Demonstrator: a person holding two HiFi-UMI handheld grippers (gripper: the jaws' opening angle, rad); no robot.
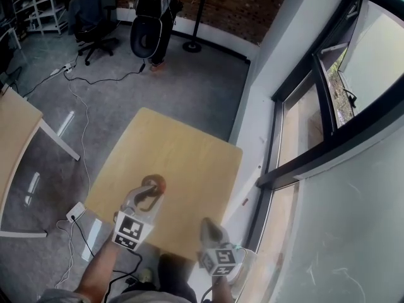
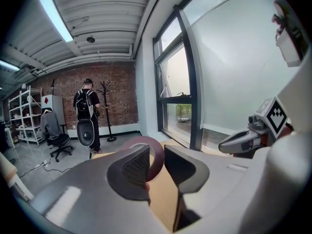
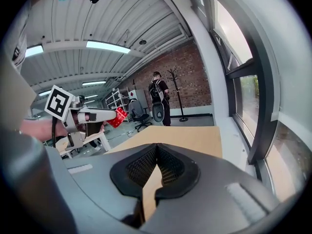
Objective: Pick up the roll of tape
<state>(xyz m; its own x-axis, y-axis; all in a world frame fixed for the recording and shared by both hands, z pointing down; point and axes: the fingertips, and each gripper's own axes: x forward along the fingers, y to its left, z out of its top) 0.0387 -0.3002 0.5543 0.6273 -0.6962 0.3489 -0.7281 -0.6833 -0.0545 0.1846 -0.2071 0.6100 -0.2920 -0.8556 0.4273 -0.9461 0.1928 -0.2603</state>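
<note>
Head camera looked steeply down from above the wooden tabletop. The left tool and right tool sat close at the frame's bottom. Each tool camera rode just behind its own jaws, facing nearly level across the tabletop toward the brick wall. All three views shared tabletop, wall and the standing person.
</note>
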